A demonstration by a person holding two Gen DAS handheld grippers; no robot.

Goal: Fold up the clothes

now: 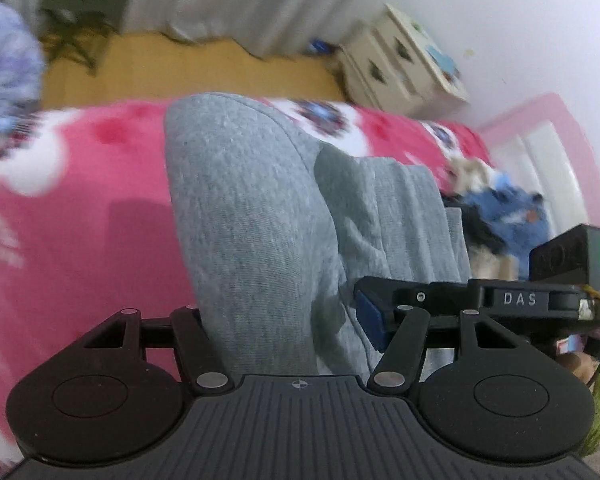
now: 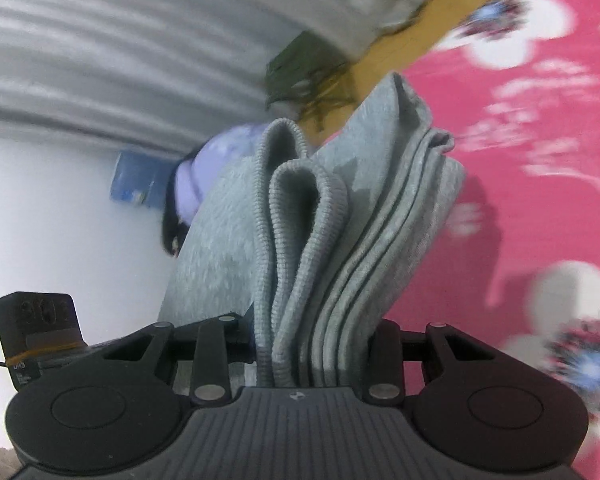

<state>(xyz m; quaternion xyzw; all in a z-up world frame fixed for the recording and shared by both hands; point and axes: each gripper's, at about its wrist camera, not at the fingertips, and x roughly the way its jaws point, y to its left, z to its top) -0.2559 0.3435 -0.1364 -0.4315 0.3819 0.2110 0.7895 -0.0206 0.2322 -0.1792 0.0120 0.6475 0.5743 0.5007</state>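
Above the pink floral blanket (image 1: pixel 80 216), both grippers clamp a folded grey sweatshirt (image 1: pixel 244 216).
Left gripper (image 1: pixel 284 320) and right gripper (image 2: pixel 312 344) likely carry it mid-fold; next, lower it flat.

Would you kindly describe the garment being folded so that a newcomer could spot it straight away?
Start at the pink flowered blanket spread over the bed. On it lies a grey sweatshirt, bunched in several layers between the fingers of both the left gripper and the right gripper. Its plain grey knit and ribbed hem set it apart from the blue clothes nearby.
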